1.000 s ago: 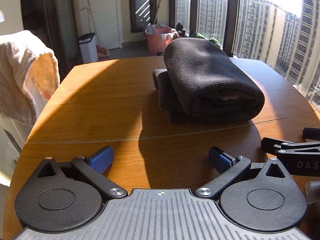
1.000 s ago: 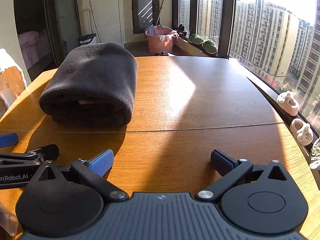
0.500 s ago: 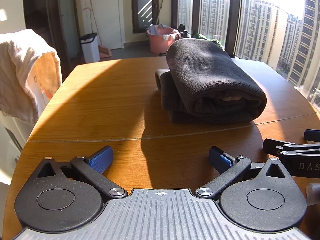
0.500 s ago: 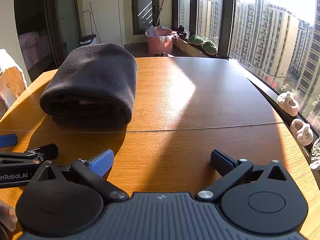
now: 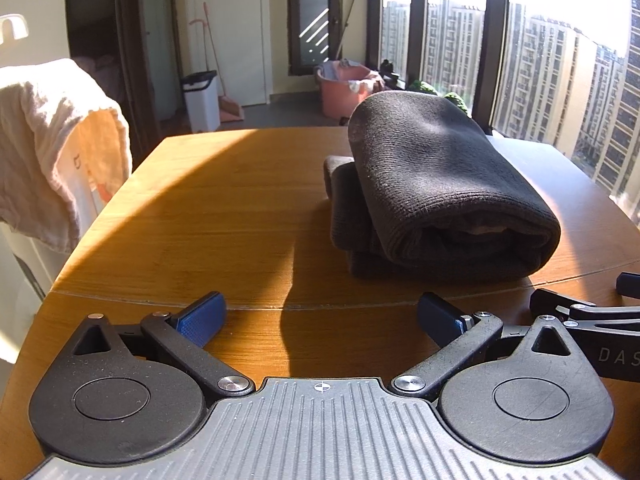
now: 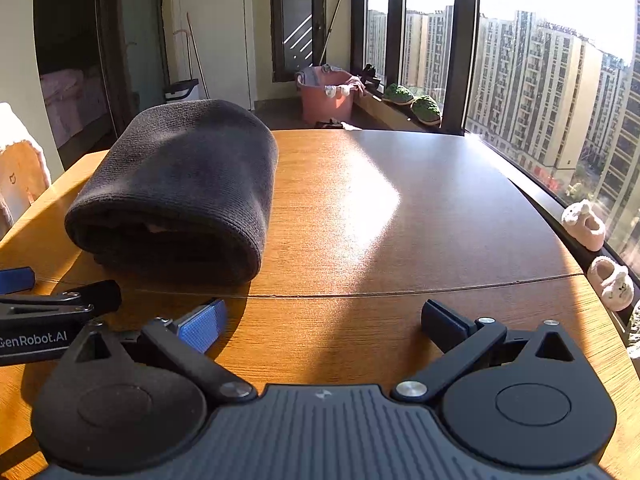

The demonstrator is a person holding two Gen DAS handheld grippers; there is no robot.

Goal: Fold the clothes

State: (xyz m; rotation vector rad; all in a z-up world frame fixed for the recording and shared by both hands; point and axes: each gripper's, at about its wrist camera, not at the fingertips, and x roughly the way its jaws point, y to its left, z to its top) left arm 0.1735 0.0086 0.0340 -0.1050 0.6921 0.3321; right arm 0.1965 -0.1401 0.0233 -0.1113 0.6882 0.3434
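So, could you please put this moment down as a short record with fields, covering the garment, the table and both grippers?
garment: dark folded garment, lying on the table, no gripper touching it
table: wooden table, partly in sunlight
left gripper: left gripper, open, empty, short of the garment
right gripper: right gripper, open, empty, over bare wood beside the garment
other cloth: pale cloth, draped beyond the table's left edge
task state: garment looks folded
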